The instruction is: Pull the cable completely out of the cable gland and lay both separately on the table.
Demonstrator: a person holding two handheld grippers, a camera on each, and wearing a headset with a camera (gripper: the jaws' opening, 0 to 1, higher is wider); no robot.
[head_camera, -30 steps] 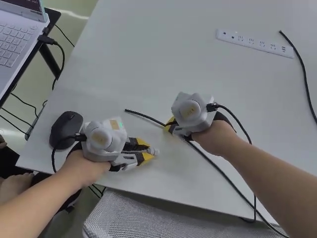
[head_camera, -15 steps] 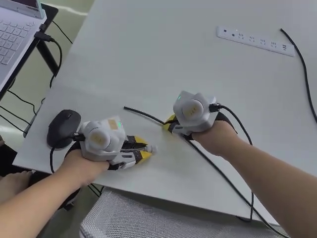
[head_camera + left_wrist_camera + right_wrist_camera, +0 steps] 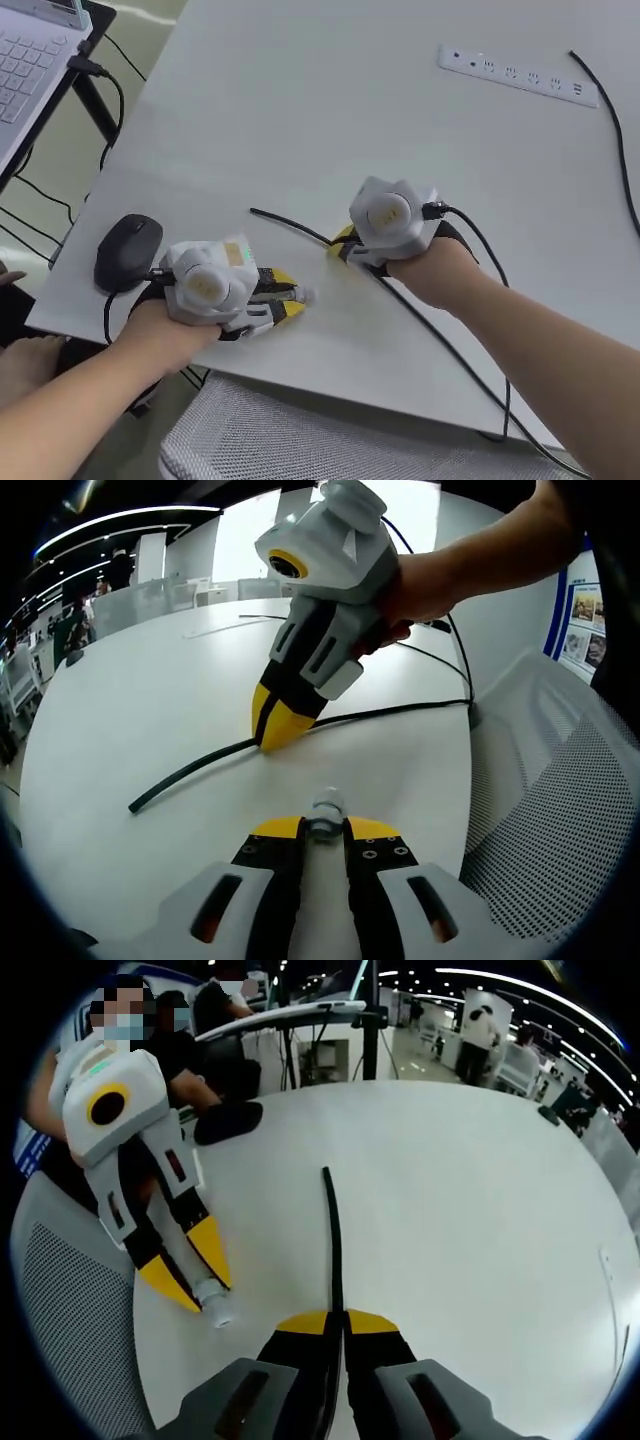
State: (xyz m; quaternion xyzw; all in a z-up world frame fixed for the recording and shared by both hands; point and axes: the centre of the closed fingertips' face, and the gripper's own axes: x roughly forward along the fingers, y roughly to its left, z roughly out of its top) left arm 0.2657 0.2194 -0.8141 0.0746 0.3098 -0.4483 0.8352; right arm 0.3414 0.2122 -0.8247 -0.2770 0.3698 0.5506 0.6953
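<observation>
My thin black cable [image 3: 333, 1245] lies straight on the white table [image 3: 480, 1210], pinched between the closed jaws of the right gripper [image 3: 337, 1316], its free end bare. The small pale gland [image 3: 325, 810] pokes from the left gripper [image 3: 323, 826] tips, clamped there, near the cable but clear of it.

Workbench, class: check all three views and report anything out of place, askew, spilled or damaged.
Nothing stands out. The cable gland is clamped in the left gripper, the black cable runs from the shut right gripper with its free end flat on the white table; nothing is spilled or broken.
</observation>
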